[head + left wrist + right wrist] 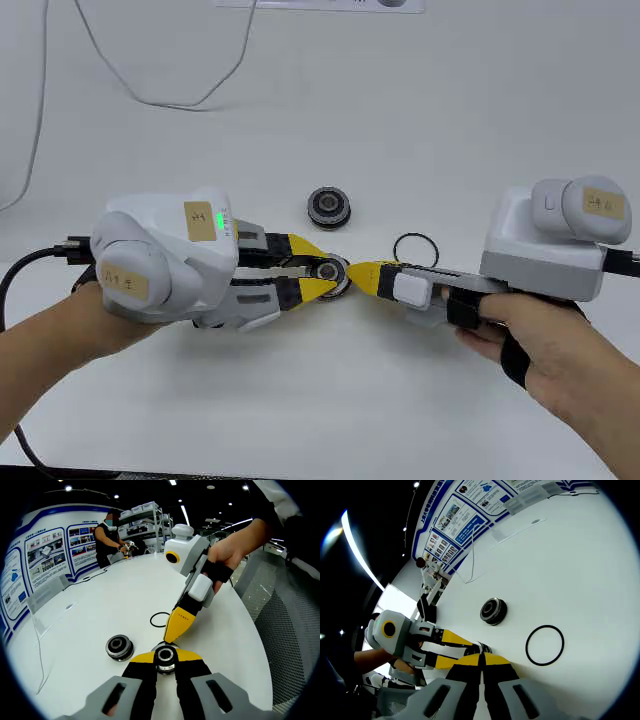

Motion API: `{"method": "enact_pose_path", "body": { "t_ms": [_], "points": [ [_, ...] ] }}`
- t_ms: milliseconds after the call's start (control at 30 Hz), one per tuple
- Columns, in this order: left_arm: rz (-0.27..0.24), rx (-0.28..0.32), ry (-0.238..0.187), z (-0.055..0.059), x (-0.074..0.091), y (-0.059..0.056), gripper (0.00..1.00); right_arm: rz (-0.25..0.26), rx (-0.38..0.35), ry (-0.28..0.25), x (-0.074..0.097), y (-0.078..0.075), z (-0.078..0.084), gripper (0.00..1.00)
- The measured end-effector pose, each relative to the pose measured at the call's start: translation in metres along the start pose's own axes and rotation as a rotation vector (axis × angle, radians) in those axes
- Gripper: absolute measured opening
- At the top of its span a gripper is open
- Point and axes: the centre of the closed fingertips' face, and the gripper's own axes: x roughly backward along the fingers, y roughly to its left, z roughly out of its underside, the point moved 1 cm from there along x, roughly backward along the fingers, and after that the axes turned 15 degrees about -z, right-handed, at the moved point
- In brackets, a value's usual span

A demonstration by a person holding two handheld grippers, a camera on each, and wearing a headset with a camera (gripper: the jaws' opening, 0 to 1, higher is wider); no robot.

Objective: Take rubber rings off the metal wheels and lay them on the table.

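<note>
Metal wheel clamped in left tool; right tool, closed, touches its rim.

The table is white, smooth and wide; a wheel with its black rubber ring on lies flat near the middle; a loose black ring lies flat to the right of it, near but apart; a thin grey cable curves across the far side.

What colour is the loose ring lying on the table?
Black. The rubber ring shows best in the right gripper view.
</note>
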Motion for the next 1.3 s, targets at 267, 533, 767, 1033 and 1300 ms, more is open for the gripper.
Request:
{"method": "enact_pose_path", "body": {
  "t_ms": [267, 533, 767, 1033, 1300],
  "points": [
    [0.000, 0.000, 0.002, 0.000, 0.000, 0.000, 0.13, 0.028, -0.008, 0.027, -0.001, 0.000, 0.000, 0.02],
    [-0.003, -0.008, 0.004, 0.001, 0.000, 0.000, 0.13, 0.023, -0.010, 0.026, 0.000, 0.004, 0.000, 0.00],
    [-0.001, -0.010, 0.003, 0.001, 0.000, 0.000, 0.13, 0.005, -0.018, 0.032, -0.001, 0.007, 0.001, 0.00],
    [0.002, -0.010, 0.003, 0.001, 0.000, 0.000, 0.12, 0.003, 0.006, 0.045, -0.001, 0.011, 0.001, 0.00],
    [0.002, -0.013, 0.002, 0.001, 0.001, -0.001, 0.12, -0.004, 0.042, 0.065, -0.003, 0.017, 0.002, 0.00]
  ]
}}
